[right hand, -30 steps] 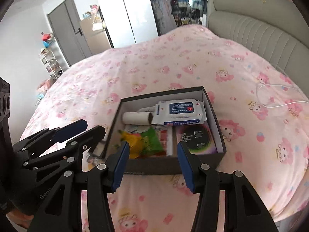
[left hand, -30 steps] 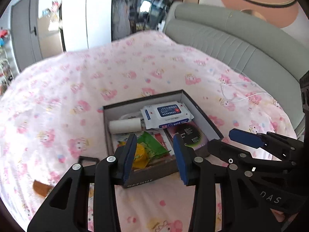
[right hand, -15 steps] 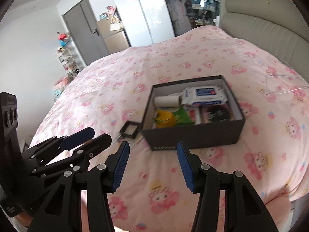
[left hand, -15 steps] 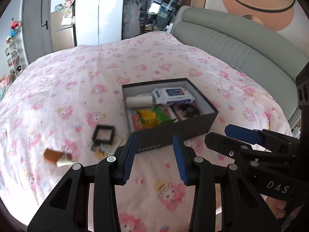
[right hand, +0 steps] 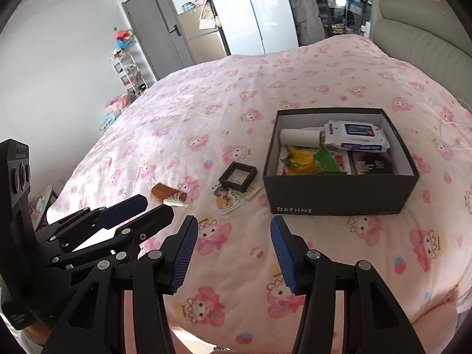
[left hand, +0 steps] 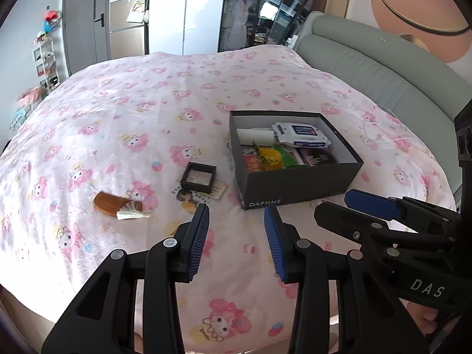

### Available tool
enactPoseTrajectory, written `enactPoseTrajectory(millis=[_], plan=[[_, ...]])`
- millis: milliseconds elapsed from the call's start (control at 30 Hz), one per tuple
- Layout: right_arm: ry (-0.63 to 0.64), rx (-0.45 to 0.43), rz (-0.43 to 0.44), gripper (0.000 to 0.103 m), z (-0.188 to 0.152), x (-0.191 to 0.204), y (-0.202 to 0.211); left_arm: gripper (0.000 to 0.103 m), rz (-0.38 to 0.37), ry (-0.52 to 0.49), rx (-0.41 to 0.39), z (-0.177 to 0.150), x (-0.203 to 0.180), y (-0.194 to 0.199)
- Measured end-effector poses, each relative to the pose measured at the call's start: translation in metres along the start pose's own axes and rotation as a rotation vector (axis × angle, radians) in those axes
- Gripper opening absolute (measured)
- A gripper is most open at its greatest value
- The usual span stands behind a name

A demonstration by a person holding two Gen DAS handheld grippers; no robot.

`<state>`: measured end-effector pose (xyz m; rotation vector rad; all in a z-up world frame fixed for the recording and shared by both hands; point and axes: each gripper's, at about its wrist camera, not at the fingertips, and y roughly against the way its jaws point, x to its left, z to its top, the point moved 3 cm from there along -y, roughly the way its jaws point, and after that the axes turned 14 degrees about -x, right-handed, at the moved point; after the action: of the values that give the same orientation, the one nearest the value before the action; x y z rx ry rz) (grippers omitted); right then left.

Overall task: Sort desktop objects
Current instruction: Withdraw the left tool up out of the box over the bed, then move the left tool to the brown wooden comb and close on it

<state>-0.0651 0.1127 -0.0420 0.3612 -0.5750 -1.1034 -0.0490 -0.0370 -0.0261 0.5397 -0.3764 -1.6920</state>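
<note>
With both my left gripper (left hand: 236,230) and right gripper (right hand: 233,250) spread and empty, I judge the small black square frame (left hand: 198,177) goes next into the dark cardboard box (left hand: 298,183).

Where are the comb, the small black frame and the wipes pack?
comb (left hand: 106,202), left wrist view, brown body.
black frame (right hand: 238,176), right wrist view, pale centre.
wipes pack (right hand: 355,135), right wrist view, blue label.

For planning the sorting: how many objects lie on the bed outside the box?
3: a black square case, the sticker sheet partly under it, and a brown comb further left. Others may be hidden.
</note>
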Motion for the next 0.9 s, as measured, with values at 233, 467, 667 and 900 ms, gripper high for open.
enactPoseTrajectory(millis=[233,467,667,900], plan=[[0.041,0.012,0.047,0.047,0.002,0.03,-0.018,0.039,0.048,0.053,-0.007,-0.003,0.037,0.002],[0.066,0.047,0.087,0.047,-0.007,0.058,-0.059,0.039,0.091,0.146,0.025,-0.022,0.085,-0.013],[0.069,0.11,0.078,0.047,-0.026,0.068,-0.103,0.04,0.1,0.223,0.069,-0.047,0.118,-0.038],[0.076,0.203,0.067,0.047,-0.048,0.075,-0.16,0.04,0.146,0.359,0.1,-0.074,0.177,-0.066]])
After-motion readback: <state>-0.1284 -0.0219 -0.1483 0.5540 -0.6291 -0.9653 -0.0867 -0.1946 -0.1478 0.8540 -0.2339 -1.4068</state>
